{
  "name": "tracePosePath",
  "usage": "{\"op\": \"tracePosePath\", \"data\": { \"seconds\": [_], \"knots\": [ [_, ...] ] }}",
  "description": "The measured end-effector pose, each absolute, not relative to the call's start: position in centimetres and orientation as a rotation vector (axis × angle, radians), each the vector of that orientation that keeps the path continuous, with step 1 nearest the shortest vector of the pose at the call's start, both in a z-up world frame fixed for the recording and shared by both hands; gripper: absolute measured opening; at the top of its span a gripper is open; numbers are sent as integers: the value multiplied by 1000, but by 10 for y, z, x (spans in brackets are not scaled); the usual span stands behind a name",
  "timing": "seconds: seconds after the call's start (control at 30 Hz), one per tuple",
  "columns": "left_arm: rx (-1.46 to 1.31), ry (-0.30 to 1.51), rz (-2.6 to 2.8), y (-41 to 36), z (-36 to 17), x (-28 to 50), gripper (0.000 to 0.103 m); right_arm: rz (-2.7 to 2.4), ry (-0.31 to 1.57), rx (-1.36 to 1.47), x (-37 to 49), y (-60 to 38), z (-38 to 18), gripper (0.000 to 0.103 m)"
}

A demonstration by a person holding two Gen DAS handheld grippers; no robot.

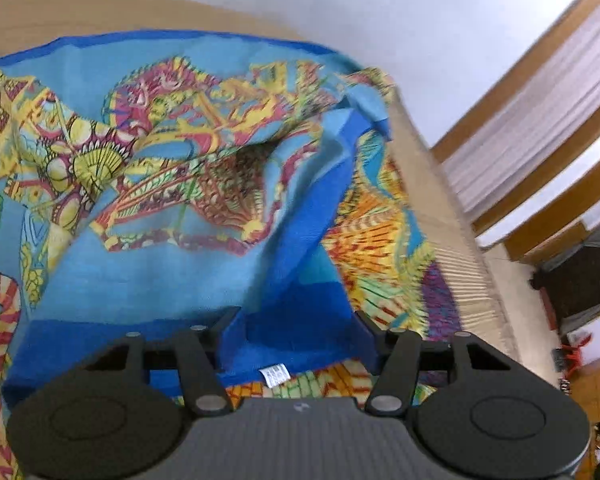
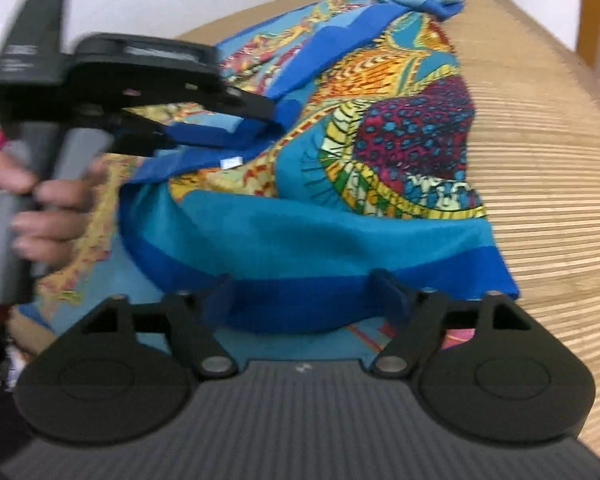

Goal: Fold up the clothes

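Observation:
A bright blue cloth (image 1: 172,248) with a yellow, red and purple print lies rumpled on a woven mat. My left gripper (image 1: 296,332) holds the cloth's dark blue border between its fingers, next to a small white label (image 1: 275,374). In the right wrist view the left gripper (image 2: 220,120) shows at the upper left, held by a hand, its fingers pinching a lifted blue edge. My right gripper (image 2: 306,300) grips the dark blue border of the cloth (image 2: 300,232) at its near edge. The fingertips are buried in fabric.
The tan ribbed mat (image 2: 540,160) runs along the right of the cloth. A white wall (image 1: 380,12) stands behind. Wooden-framed furniture (image 1: 540,112) and dark clutter (image 1: 572,280) lie to the far right in the left wrist view.

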State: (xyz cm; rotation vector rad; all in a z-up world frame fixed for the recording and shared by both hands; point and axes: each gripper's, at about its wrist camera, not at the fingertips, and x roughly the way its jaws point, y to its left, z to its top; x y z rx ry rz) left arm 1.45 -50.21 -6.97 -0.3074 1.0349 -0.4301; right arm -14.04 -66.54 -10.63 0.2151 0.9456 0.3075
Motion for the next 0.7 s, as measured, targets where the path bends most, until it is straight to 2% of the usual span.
{"op": "tracePosePath", "data": {
  "seconds": [0.1, 0.2, 0.23, 0.27, 0.4, 0.53, 0.7],
  "knots": [
    [-314, 1030, -408, -505, -75, 20, 57, 344, 951, 170, -144, -662, -100, 86],
    [-258, 1022, -418, -513, -75, 23, 51, 395, 952, 171, -138, -662, -100, 94],
    [-236, 1023, -419, -517, -76, 23, 35, 409, 951, 175, -137, -662, -100, 96],
    [-214, 1023, -419, -521, -77, 24, 0, 417, 949, 177, -136, -663, -99, 97],
    [-311, 980, -428, -507, -66, 17, 0, 423, 942, 194, -129, -668, -99, 96],
    [-403, 773, -394, -450, 8, -12, 0, 359, 927, 240, -123, -687, -89, 96],
    [-482, 579, -180, -347, 81, -61, 0, 278, 784, 472, -100, -733, -59, 96]
  ]
}}
